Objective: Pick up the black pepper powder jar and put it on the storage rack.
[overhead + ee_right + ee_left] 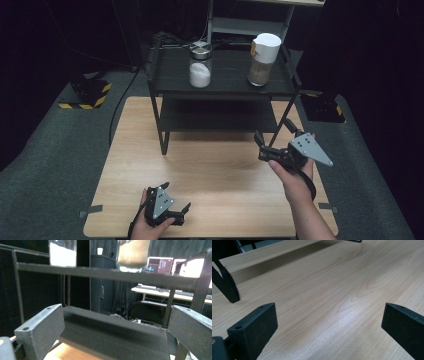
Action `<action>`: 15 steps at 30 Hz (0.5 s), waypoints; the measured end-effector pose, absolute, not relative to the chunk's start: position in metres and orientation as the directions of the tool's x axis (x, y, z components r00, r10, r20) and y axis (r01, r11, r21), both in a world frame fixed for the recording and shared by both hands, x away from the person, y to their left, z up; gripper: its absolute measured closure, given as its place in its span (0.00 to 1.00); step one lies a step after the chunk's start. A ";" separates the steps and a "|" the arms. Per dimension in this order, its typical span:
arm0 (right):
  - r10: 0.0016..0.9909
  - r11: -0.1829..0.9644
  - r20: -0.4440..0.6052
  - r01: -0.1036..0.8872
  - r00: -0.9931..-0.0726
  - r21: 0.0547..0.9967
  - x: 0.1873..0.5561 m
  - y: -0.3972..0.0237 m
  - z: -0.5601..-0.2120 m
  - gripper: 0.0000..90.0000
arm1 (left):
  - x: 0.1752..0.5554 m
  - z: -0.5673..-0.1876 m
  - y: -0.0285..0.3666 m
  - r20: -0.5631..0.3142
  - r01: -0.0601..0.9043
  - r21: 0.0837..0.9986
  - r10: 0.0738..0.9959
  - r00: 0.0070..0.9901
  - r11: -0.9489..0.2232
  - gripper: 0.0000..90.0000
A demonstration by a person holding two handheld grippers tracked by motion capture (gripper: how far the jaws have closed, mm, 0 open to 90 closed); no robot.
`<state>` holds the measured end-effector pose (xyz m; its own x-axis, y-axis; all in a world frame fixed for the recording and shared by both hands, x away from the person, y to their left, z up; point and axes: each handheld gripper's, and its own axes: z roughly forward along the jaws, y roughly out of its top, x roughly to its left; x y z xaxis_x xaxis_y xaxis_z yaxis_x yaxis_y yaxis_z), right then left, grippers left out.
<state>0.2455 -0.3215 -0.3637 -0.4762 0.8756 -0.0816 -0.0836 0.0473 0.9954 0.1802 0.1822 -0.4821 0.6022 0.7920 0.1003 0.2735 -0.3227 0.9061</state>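
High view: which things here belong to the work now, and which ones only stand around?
Belongs to the work:
- right claw, open, raised toward the rack
- jar with brown contents, nearest to that claw
- jar with white powder

Just standing about:
- left claw, open, low over the table
- yellow-black striped bases on the floor

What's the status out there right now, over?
Left hand-held gripper open, low on table. Right hand-held gripper open, raised toward shelf rack. Brown-filled jar untouched on top; rack rail between.

Smooth wood table [215,170], matt black rack [220,75]
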 end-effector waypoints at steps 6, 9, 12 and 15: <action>0.866 0.056 -0.083 -0.070 -0.493 0.996 0.235 -0.328 -0.382 0.00 | 0.180 -0.483 0.182 0.107 0.264 0.908 0.789 0.605 -0.326 0.01; 0.865 0.062 -0.085 -0.062 -0.495 0.996 0.231 -0.330 -0.391 0.00 | 0.180 -0.483 0.182 0.107 0.263 0.908 0.787 0.607 -0.327 0.01; 0.864 0.069 -0.084 -0.048 -0.496 0.996 0.227 -0.333 -0.400 0.00 | 0.180 -0.483 0.183 0.107 0.260 0.909 0.786 0.608 -0.325 0.01; 0.863 0.082 -0.084 -0.026 -0.497 0.996 0.223 -0.336 -0.413 0.00 | 0.180 -0.484 0.183 0.103 0.261 0.910 0.786 0.609 -0.322 0.01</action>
